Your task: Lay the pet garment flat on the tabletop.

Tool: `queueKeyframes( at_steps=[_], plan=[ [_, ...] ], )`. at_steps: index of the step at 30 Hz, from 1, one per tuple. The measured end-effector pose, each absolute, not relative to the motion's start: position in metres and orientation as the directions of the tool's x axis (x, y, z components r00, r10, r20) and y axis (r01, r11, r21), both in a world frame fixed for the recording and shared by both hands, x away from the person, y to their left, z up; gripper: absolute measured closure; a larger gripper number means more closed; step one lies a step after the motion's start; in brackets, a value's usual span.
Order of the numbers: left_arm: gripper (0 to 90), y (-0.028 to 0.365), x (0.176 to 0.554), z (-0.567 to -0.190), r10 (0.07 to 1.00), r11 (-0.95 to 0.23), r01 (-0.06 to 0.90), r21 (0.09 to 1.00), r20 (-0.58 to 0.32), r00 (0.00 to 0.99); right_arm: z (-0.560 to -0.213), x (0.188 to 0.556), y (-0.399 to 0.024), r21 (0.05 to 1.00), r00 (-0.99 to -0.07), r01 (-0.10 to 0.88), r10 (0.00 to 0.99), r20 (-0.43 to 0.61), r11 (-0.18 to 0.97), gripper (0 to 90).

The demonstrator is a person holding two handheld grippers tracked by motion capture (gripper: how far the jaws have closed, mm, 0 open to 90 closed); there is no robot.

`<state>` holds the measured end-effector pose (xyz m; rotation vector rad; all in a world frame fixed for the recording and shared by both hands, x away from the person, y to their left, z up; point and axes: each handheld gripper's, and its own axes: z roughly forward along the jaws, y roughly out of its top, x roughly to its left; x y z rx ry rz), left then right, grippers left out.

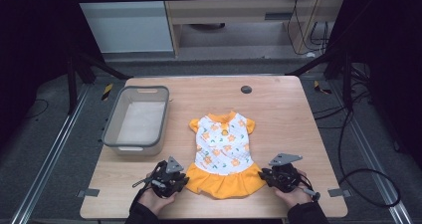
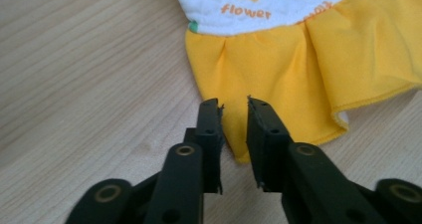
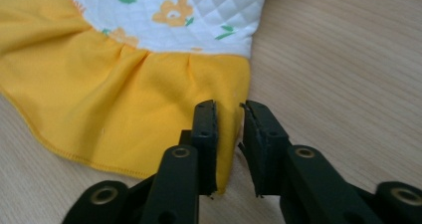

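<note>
Both tools [image 2: 234,109] [image 3: 228,109] part-open — straddling dress [image 1: 224,149] corners.

My left hand [image 1: 152,198] grips the left gripper [image 1: 175,180] low and pointed forward and inward; in its own view its jaws stand slightly apart, a narrow gap between the fingertips [image 2: 210,115]. My right hand [image 1: 294,194] holds the right gripper [image 1: 268,175] likewise, angled in toward the other, its jaws also parted a little.
</note>
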<state>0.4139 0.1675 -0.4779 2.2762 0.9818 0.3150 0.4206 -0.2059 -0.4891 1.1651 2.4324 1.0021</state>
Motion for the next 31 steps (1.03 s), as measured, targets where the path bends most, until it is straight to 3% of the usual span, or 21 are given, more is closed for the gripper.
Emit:
queueKeyframes(
  at_steps=[2,6,12,23,31],
  plan=[
    [66.0,0.172,0.413,-0.475,0.726,-0.494,0.562,0.664,-0.040,0.686,-0.488,0.421,-0.210,0.711,-0.618,0.579,0.784,0.063,0.399,65.5],
    [52.3,0.185,0.413,-0.468,0.750,-0.419,0.551,0.722,-0.067,0.658,-0.484,0.421,-0.219,0.763,-0.577,0.558,0.813,0.076,0.325,59.5],
    [39.0,0.207,0.413,-0.467,0.777,-0.373,0.524,0.766,-0.050,0.627,-0.479,0.422,-0.232,0.813,-0.529,0.516,0.847,0.056,0.269,48.4],
    [27.8,0.238,0.411,-0.468,0.810,-0.338,0.525,0.781,-0.042,0.584,-0.480,0.425,-0.254,0.848,-0.414,0.496,0.909,0.041,0.188,29.5],
    [22.1,0.261,0.415,-0.473,0.841,-0.310,0.529,0.790,-0.032,0.541,-0.482,0.427,-0.264,0.857,-0.362,0.488,0.932,0.026,0.165,22.9]
  ],
)
